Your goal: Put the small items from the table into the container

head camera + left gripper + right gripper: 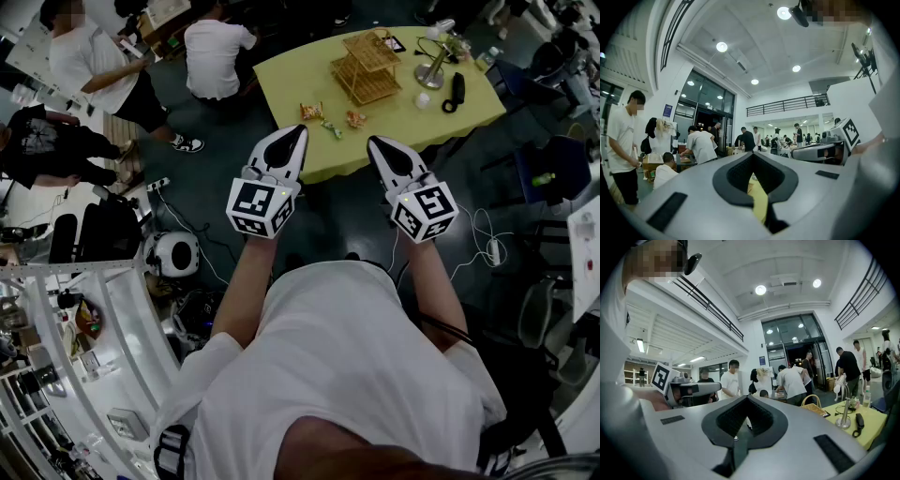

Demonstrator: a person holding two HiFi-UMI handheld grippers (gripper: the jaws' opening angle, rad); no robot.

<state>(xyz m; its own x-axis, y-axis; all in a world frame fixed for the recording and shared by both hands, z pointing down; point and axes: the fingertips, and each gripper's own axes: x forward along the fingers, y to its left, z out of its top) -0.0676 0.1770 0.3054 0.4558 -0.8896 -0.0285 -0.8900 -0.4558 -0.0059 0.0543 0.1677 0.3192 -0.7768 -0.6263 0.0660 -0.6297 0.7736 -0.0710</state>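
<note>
A yellow table (394, 103) stands ahead of me. On it lie three small snack packets: an orange one (311, 111), a thin green one (334, 128) and a reddish one (356, 119). Behind them stands a two-tier wooden rack (367, 66). My left gripper (299, 131) and right gripper (374, 142) hang side by side in the air over the table's near edge. Both are shut, with nothing held. In the left gripper view the jaws (754, 171) meet, and in the right gripper view the jaws (746, 416) meet too. The rack (813, 407) shows at the right.
A lamp stand (431, 70), a black handset (455, 92) and a small white cup (423, 99) share the table. People stand and crouch at the far left (217, 52). Cables and a white round device (173, 253) lie on the floor. Blue chairs (562, 159) stand right.
</note>
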